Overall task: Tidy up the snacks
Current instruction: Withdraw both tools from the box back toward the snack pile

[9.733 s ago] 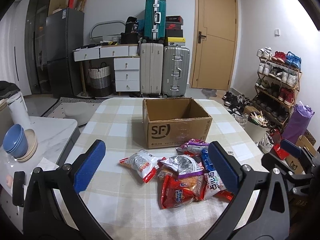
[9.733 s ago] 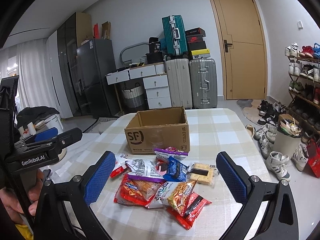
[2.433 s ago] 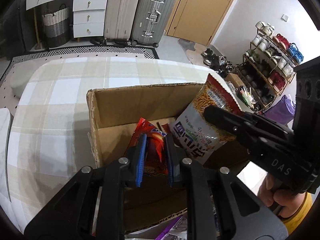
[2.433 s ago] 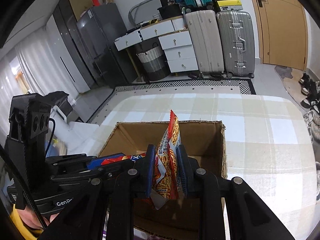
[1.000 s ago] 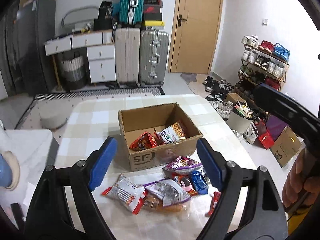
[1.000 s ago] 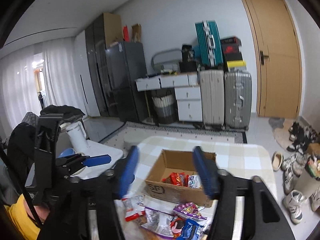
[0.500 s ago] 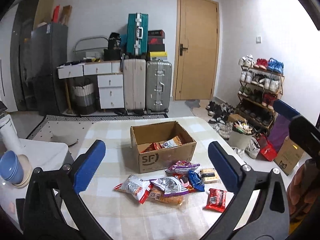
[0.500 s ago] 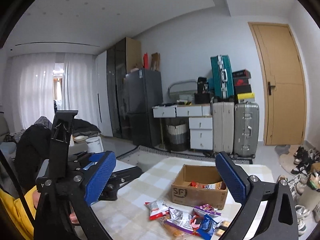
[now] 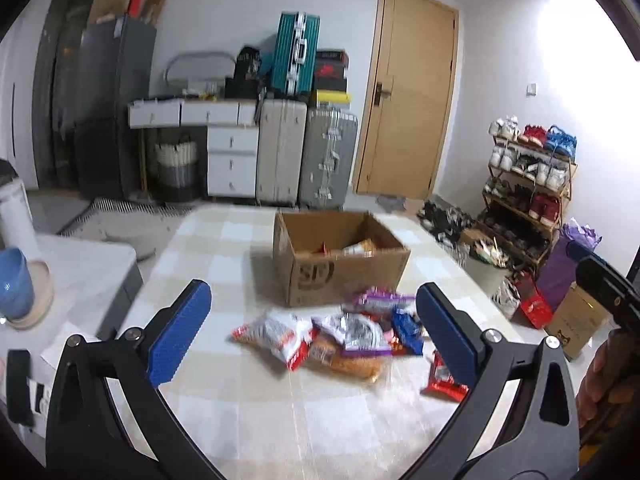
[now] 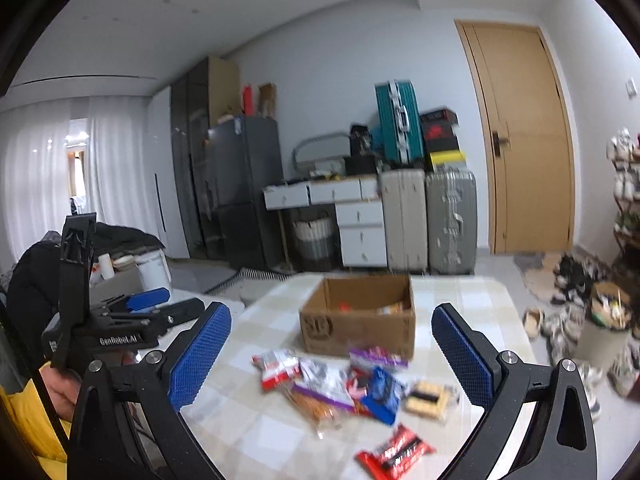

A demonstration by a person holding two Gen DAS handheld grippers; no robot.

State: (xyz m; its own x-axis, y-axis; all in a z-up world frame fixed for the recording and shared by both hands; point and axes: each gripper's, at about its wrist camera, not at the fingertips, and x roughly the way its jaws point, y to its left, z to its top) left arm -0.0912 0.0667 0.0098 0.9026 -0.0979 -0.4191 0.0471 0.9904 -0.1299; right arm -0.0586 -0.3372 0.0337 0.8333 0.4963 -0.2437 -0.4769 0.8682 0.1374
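Observation:
An open cardboard box (image 9: 340, 258) stands on the checked table (image 9: 224, 376) and holds two snack bags; it also shows in the right wrist view (image 10: 360, 320). A pile of snack bags (image 9: 344, 334) lies in front of it, with a red bar (image 9: 442, 376) at its right. In the right wrist view the pile (image 10: 344, 380) and the red bar (image 10: 394, 454) lie near the table's front. My left gripper (image 9: 314, 332) is open and empty above the near table. My right gripper (image 10: 330, 354) is open and empty, held back from the pile.
A white side table (image 9: 80, 264) with a blue bowl (image 9: 14, 280) stands at the left. Suitcases (image 9: 304, 156), drawers and a fridge line the back wall. A shoe rack (image 9: 528, 184) and boxes stand at the right beside a wooden door (image 9: 404, 92).
Both grippers let go of their snack bags in the box, opened and pulled back. In the last half second both have moved a little closer to the table again.

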